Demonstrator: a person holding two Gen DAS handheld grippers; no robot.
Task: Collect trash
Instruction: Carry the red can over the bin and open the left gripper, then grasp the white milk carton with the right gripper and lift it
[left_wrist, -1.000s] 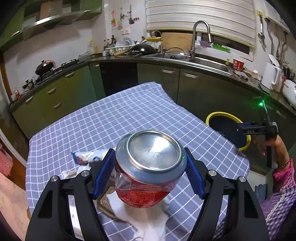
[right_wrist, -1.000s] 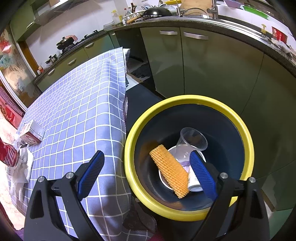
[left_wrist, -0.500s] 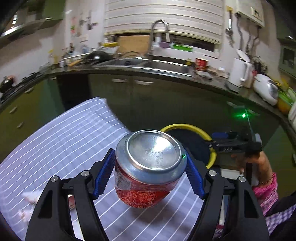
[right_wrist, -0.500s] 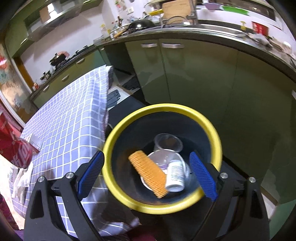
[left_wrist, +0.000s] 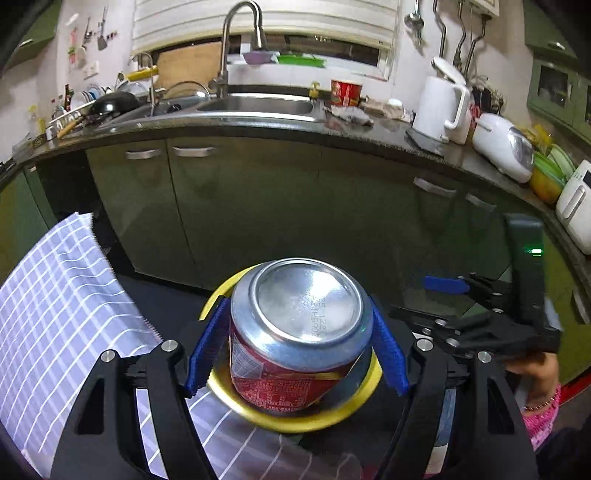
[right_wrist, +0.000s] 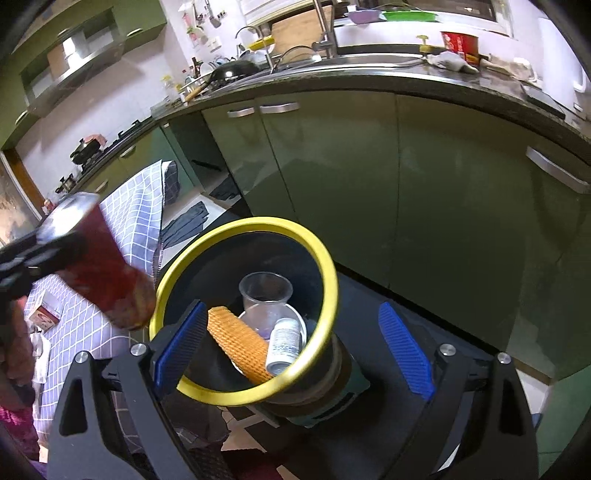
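Observation:
My left gripper is shut on a red soda can and holds it in the air above the yellow-rimmed trash bin. In the right wrist view the can is blurred, just left of the bin's rim. The bin holds an orange mesh sleeve, a clear plastic cup and a small white bottle. My right gripper is open and empty, hovering over the bin; it also shows in the left wrist view at the right.
The table with the blue checked cloth lies left of the bin. A small box and white tissue lie on it. Green kitchen cabinets and a sink counter stand behind the bin.
My left gripper has carried the can from above the table rightward to over the bin. My right gripper has pulled back a little from the bin, staying open.

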